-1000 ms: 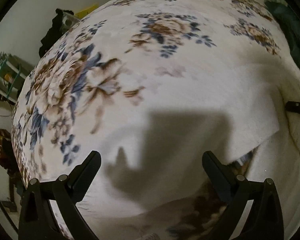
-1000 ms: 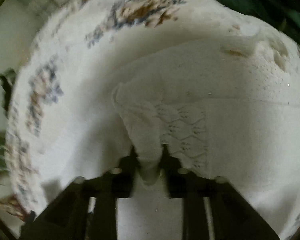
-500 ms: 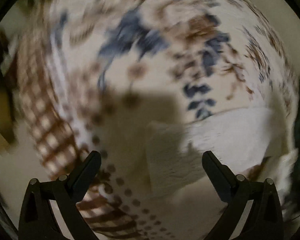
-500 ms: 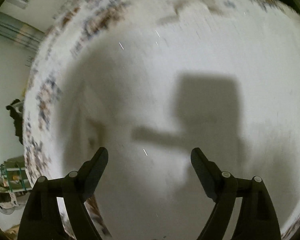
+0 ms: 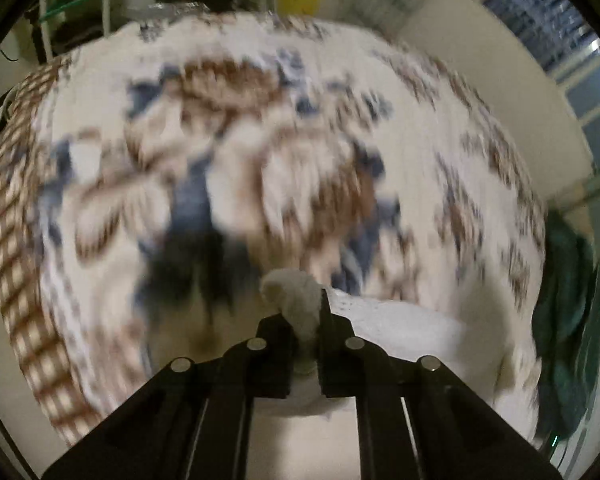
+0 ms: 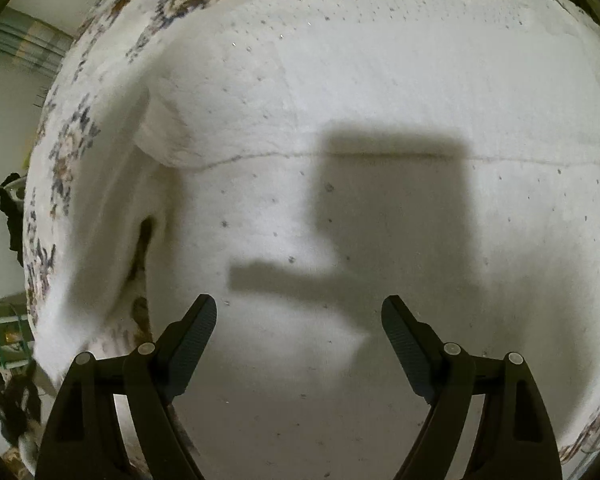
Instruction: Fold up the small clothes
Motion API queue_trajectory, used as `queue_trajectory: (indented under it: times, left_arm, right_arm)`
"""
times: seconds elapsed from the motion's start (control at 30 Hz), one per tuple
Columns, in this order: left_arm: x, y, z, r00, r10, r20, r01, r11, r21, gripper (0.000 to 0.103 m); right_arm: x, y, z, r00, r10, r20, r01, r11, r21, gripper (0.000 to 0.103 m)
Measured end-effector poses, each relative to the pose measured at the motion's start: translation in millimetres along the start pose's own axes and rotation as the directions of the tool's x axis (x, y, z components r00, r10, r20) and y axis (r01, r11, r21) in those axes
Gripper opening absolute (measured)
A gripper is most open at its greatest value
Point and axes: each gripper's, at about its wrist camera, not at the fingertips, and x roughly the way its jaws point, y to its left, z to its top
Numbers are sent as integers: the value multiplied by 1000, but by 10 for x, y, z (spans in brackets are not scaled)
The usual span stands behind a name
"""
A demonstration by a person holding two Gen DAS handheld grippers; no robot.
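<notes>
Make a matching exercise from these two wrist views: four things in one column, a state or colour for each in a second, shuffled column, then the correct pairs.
Things
1. left gripper
2. right gripper
3. white garment
4. floral cover

States or colours
A. jaws apart, nothing between them
B. blue and brown flowers on cream
C. shut on a bunch of white fabric
D. spread flat, with a blocky shadow across it

Pairs: 1-C, 2-A, 3-D, 4-B
</notes>
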Motion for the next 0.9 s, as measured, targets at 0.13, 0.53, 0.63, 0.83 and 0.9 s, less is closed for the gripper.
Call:
queue_trajectory:
  times: [0.13, 0.53, 0.63, 0.83, 0.9]
  left_arm:
    - [228, 96, 435, 997, -69, -27, 67, 995, -80, 13]
    - [417, 300, -484, 959, -255, -120, 178, 878, -445, 73]
    - [692, 199, -410, 966, -241, -96, 174, 877, -448, 73]
    - [794, -289, -10, 999, -20, -28, 14, 980, -201, 9]
    - [696, -514, 55, 1000, -1, 13, 3, 993, -119, 9]
  right_arm:
    - [-17, 55, -11, 1000, 8, -12, -8, 1000, 16, 86]
    - [5, 209, -104, 1000, -15, 3, 15, 999, 30, 86]
    - [30, 146, -1, 979, -205, 16, 205, 979, 10, 86]
    - [-99, -296, 298, 903, -425, 73, 420, 905, 74, 86]
    - [-138, -461, 388, 913, -405, 57, 397, 911, 112, 86]
